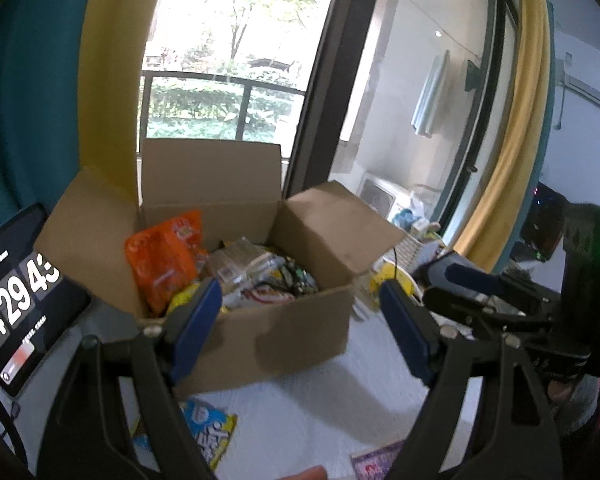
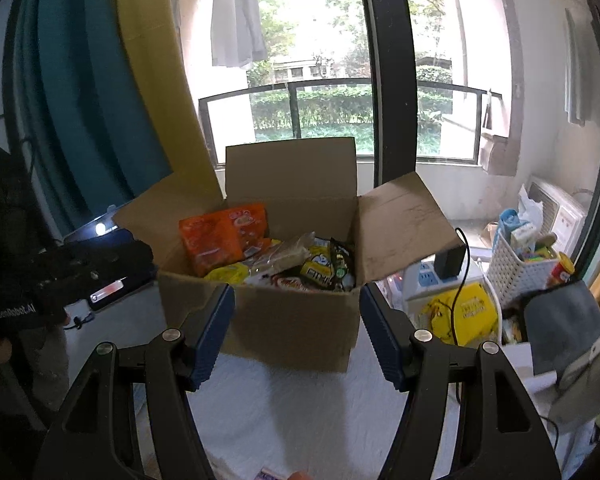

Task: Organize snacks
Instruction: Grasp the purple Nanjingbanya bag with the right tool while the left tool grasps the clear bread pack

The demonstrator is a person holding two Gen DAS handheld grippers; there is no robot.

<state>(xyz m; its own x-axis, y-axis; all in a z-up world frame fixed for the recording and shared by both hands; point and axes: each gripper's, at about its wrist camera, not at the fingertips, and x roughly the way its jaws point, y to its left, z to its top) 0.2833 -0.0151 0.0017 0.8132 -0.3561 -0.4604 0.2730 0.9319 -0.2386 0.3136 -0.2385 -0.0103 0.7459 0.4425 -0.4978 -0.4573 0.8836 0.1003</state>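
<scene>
Here, an open cardboard box [image 1: 284, 328] stands on a white tabletop [image 1: 324, 408] before a window, all four flaps raised or splayed outward. The box holds the snacks: an orange bag [image 1: 162, 260] leans upright against the left inner wall, with a clear-wrapped pack [image 1: 240, 260], yellow packets and a dark bag heaped to its right. The left gripper [image 1: 302, 334] hovers in front of the box with its jaws spread wide and nothing between them. The right gripper [image 2: 298, 338] likewise faces the box's front wall, jaws apart and empty. On the tabletop near the left gripper lies a blue and yellow packet [image 1: 210, 434], apart from the box; a purple packet [image 1: 376, 460] lies at the lower edge. A tablet [image 1: 16, 304] showing a clock stands left of the box. Right of the box sit a white basket [image 2: 516, 268] of items, a power strip [image 2: 428, 276] and a yellow packet [image 2: 468, 312].
</scene>
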